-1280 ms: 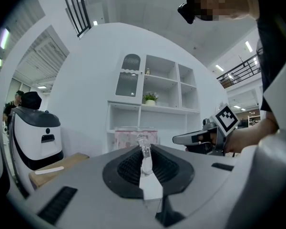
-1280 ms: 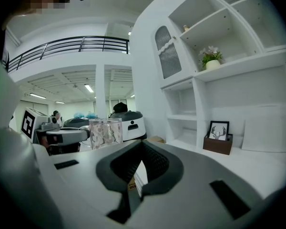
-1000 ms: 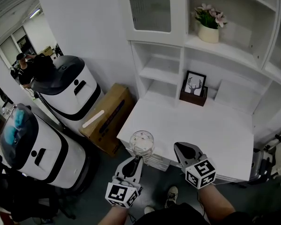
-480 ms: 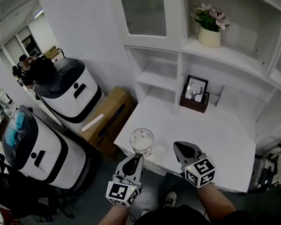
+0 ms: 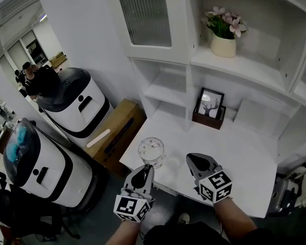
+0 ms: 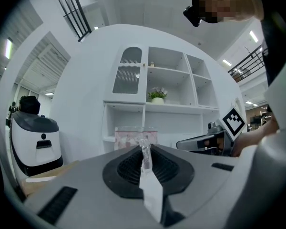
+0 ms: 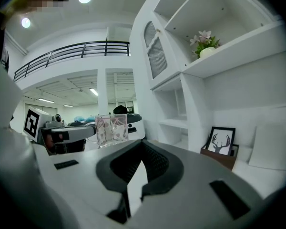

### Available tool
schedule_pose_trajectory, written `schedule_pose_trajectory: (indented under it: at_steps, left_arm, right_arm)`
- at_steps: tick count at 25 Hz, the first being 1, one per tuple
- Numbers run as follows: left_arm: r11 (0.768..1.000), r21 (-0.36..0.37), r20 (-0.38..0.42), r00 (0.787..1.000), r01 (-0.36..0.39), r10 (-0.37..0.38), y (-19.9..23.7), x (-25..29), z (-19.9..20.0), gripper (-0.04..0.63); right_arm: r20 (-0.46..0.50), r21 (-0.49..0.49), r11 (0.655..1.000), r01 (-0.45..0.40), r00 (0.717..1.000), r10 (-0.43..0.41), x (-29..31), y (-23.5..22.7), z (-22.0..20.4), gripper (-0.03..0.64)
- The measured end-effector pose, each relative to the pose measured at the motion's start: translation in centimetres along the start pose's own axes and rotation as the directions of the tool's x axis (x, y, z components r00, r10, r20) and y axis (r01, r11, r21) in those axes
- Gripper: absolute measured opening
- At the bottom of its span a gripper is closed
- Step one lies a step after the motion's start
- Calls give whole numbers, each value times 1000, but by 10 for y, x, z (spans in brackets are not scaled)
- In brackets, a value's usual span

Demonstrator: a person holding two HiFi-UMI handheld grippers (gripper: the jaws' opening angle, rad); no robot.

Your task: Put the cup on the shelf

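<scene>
Carriage toward the shelf looked to be the step in hand: the left gripper (image 5: pixel 147 168) was clenched on the near wall of the clear cup (image 5: pixel 151 151), which hung upright and off any surface, over the near left corner of the white desk top (image 5: pixel 245 152) and well apart from the shelf unit (image 5: pixel 189 73). The right gripper (image 5: pixel 193 160) rode beside it with its jaws pressed together on nothing. To do this well, the pinch on that thin glass wall had to be held steady, since a one-sided grip lets a cup swing or slip; a level, unhurried advance seemed wise. The open compartment (image 5: pixel 166 88) at the left of the unit appeared the nearest free landing, whereas the higher board already carried a potted plant (image 5: pixel 223 34), and a picture frame (image 5: pixel 208 106) stood at the back of the desk top. The cup would need to clear the compartment's front edge, settle flat on its base, and only then be let go. The empty right gripper was best kept clear of the path.
</scene>
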State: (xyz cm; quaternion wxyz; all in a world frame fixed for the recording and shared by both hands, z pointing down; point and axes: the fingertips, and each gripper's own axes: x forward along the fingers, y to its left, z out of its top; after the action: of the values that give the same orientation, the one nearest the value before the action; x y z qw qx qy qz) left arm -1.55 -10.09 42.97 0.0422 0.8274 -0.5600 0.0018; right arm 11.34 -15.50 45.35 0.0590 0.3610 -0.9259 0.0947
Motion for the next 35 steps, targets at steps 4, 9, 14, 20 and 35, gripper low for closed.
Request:
schedule_pose_trajectory:
  at_steps: [4,9,14,20,35]
  left_arm:
    - [1000,9,-3,1000,-6,6,-3,14,3,32]
    - [1000,13,3,1000,-7,7,-1,30,9,32]
    - [1000,17,21,1000,3,-3,4,41,15,32]
    - [999,29,37,999,35,-36,21,61,22,32]
    - [988,32,21,988,150,-151,85,133,30,32]
  right_arm:
    - [10,10,1000,0,1000,0,-1,-13,2,3]
    - [39,12,1000,5,999,-5,2,-23,12,3]
    - [58,2,1000,11,998,-12,7,-27,18,3]
    - [70,-3,999,43,997,-42,22,-33,25,3]
    - [55,28,985,170,984,-171,80,-57,40,3]
